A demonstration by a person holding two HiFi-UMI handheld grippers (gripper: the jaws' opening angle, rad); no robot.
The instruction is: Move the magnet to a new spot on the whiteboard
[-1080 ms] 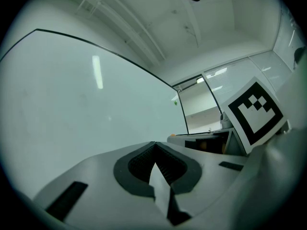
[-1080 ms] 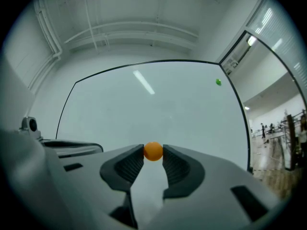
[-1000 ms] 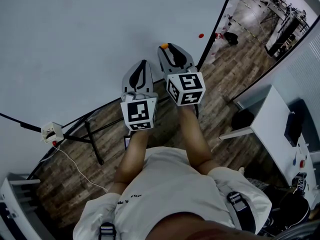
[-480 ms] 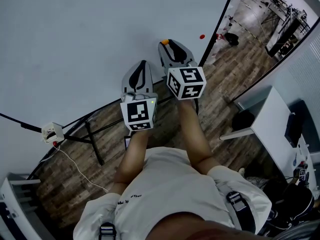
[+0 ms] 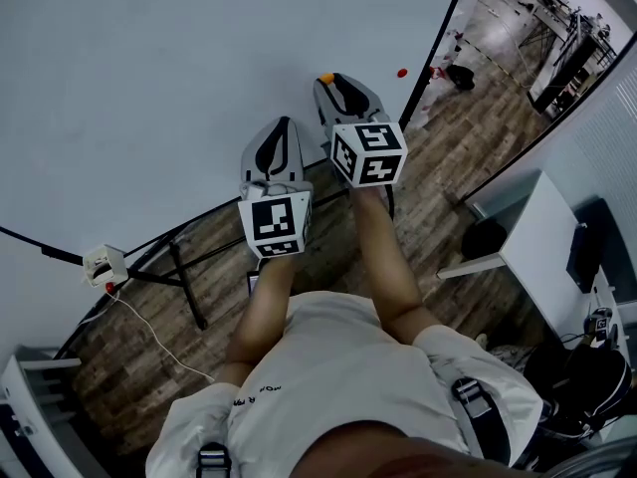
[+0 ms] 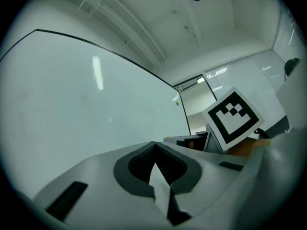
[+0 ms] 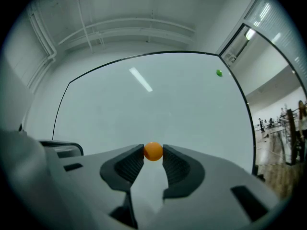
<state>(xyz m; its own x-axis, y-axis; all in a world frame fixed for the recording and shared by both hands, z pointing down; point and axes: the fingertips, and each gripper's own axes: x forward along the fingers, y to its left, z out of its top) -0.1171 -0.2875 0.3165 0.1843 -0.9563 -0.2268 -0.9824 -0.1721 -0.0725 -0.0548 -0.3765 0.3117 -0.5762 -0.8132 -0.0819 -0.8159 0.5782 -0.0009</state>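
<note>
While the left gripper (image 6: 153,146) rests beside it with jaws pressed together and empty, the right gripper (image 5: 331,83) pinches the orange magnet (image 7: 153,151) between its jaw tips, close before the whiteboard (image 5: 149,78), well apart from a second magnet (image 7: 219,73) near the board's right edge.

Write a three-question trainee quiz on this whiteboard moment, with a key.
1. Multiple choice: what sits between the jaws of the right tool? A) a marker pen B) an orange magnet C) nothing
2. True or false: the left tool is clamped on a magnet too.
3. Fill in: both tools point toward the ____.

Key: 1 B, with the jaws pressed on it from both sides. 2 False, its jaws are together with nothing between them. 3 whiteboard.
</note>
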